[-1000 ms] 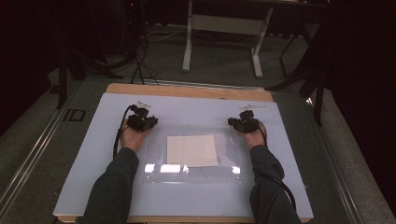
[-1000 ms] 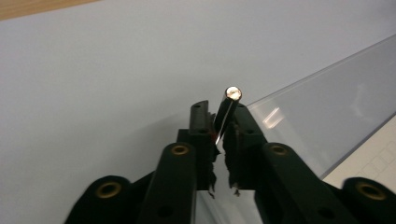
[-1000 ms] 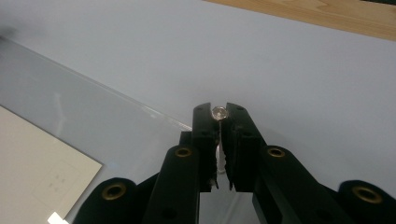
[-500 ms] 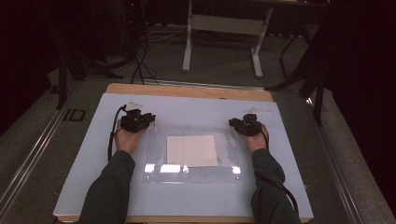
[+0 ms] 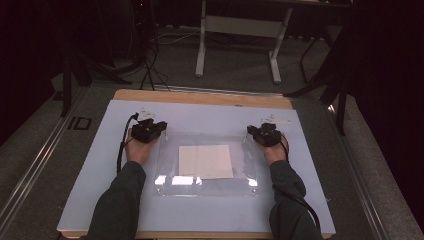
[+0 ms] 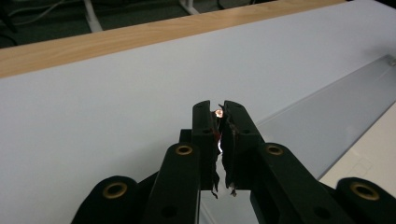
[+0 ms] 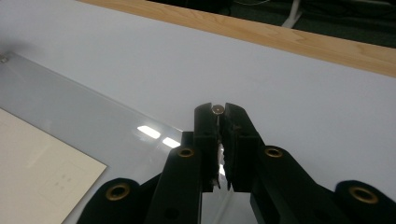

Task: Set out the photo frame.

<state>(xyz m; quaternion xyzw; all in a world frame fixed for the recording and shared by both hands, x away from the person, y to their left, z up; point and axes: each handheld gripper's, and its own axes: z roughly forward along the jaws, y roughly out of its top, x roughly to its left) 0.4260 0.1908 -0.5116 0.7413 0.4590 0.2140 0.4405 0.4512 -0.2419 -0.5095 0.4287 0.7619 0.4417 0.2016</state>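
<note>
A clear plastic plate lies flat on a pale blue mat, with a white paper sheet at its middle. My left gripper sits at the plate's far left corner. In the left gripper view its jaws are shut on a small brass stud above the plate's edge. My right gripper sits at the far right corner. Its jaws are closed on a small round metal stud by the plate. Both hands rest on the mat.
The mat covers a wooden table whose far edge is bare wood. Beyond it are grey floor, a white table frame and loose cables. More small studs mark the plate's near corners.
The left hand shifted slightly left, then back right to the plate's corner. The right hand crept a little toward the person. Plate and paper stayed put.
</note>
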